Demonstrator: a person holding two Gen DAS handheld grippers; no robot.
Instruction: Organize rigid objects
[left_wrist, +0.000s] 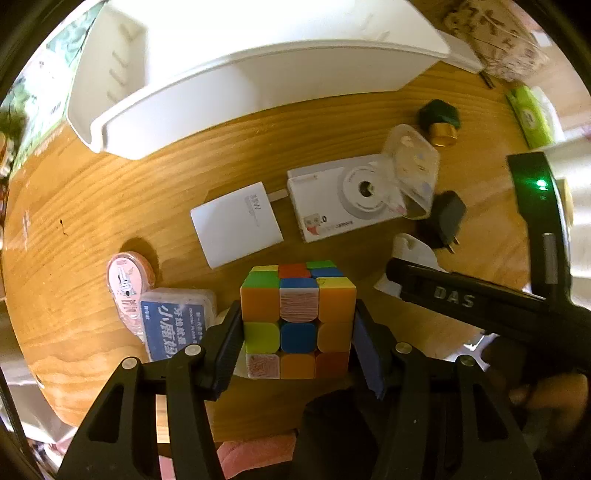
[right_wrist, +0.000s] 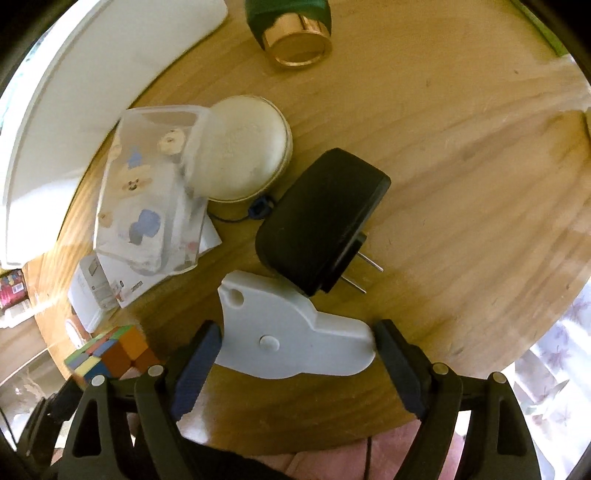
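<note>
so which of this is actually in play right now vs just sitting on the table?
In play: puzzle cube clamped in the left gripper; white flat plastic piece between the open right gripper fingers; white bin.

Lying about: black plug adapter, white camera, white charger, green bottle.

Round wooden table (right_wrist: 461, 155), warm light; pale floral fabric (right_wrist: 554, 376) beyond edge.

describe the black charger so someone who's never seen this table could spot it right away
On the round wooden table, look right of the white round case, below the gold-capped green bottle. The black charger lies flat there, overlapping a flat white plastic piece. It is the only dark block, with two metal prongs.
</note>
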